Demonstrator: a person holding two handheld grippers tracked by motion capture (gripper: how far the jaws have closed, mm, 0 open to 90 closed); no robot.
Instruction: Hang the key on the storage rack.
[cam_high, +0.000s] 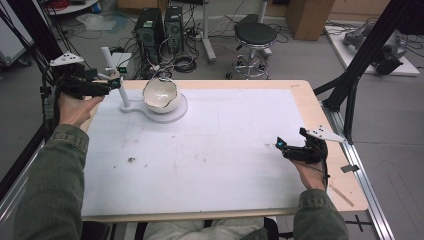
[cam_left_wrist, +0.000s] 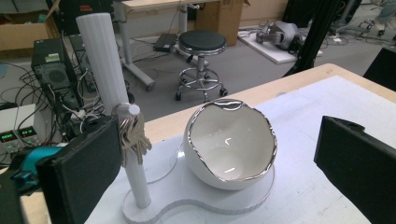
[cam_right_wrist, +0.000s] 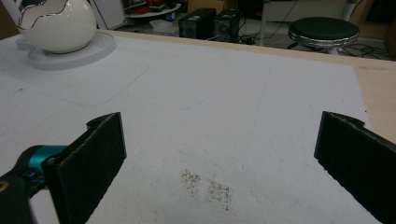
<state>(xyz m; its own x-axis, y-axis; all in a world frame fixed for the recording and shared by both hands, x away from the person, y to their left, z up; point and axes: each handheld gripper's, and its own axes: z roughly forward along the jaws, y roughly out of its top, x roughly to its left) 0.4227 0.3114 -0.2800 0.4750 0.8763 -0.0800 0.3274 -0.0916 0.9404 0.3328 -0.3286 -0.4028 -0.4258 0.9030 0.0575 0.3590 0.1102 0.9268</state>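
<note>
— Two fingers on the left gripper (cam_left_wrist: 210, 163), how do they stand?
— Wide apart, holding nothing. The keys (cam_left_wrist: 134, 138) hang on the white post's (cam_left_wrist: 103, 60) peg, just beside the left finger (cam_left_wrist: 81, 172).
— And the right gripper (cam_right_wrist: 219, 158)?
— Wide too, over bare tabletop (cam_right_wrist: 224, 93), well apart from the bowl (cam_left_wrist: 231, 142).

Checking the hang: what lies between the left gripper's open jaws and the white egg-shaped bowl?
The white ribbed post with keys hung on its peg, in the left gripper view.
</note>
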